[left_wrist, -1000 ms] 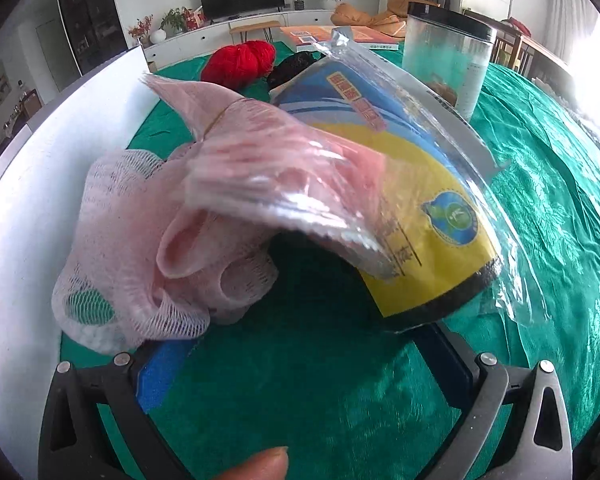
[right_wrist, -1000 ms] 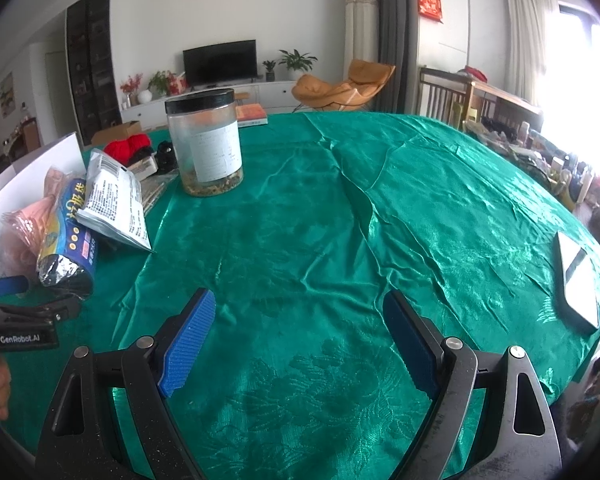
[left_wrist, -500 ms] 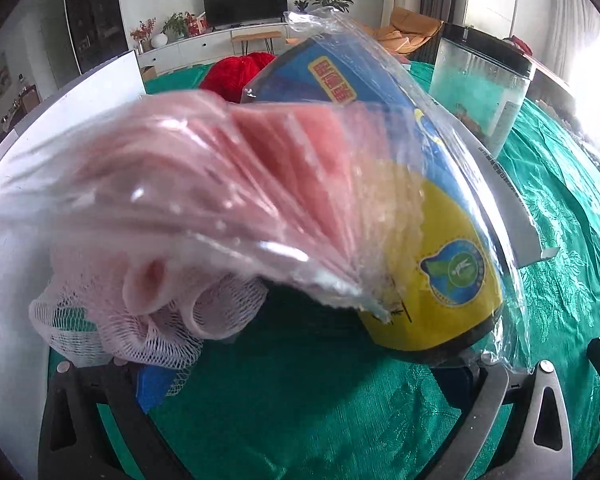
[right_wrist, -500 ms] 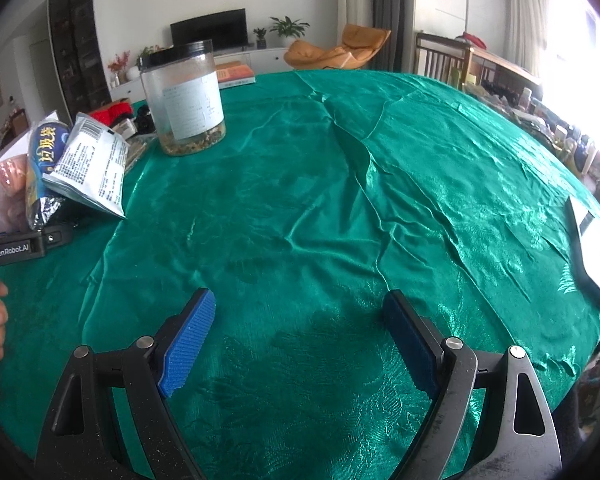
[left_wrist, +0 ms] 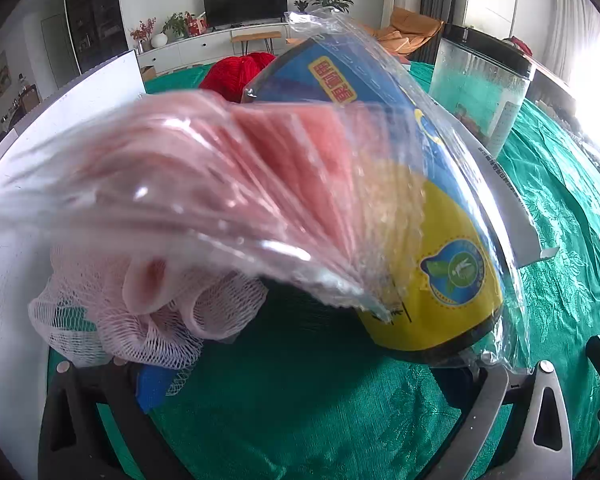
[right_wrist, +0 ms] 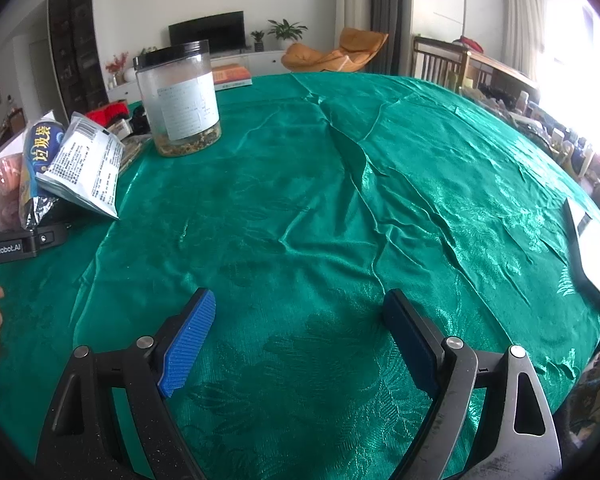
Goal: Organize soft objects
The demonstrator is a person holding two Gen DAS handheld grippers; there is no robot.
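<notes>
A pink mesh bath sponge (left_wrist: 140, 320) lies against a clear bag of pink pieces (left_wrist: 220, 184) and a blue and yellow packet (left_wrist: 452, 280). This pile fills the left wrist view. My left gripper (left_wrist: 312, 372) stands open low in front of it. The mesh drapes over its left blue pad (left_wrist: 152, 384), and the packet's clear wrap overhangs its right finger (left_wrist: 484, 384). My right gripper (right_wrist: 300, 320) is open over bare green cloth with nothing between its pads. From there the sponge (right_wrist: 4, 184) and packet (right_wrist: 40, 152) show at far left, beside the left gripper's body.
A white board (left_wrist: 4, 280) stands left of the pile. A silver-white packet (right_wrist: 84, 164), a black-lidded clear jar (right_wrist: 178, 98) and red yarn (left_wrist: 236, 74) lie behind it. A flat white object (right_wrist: 592, 256) sits near the table's right edge. Green cloth (right_wrist: 340, 200) covers the table.
My left gripper has closed in on the pile, which now fills its view and overlaps both fingers. The right gripper has turned slightly and stays open.
</notes>
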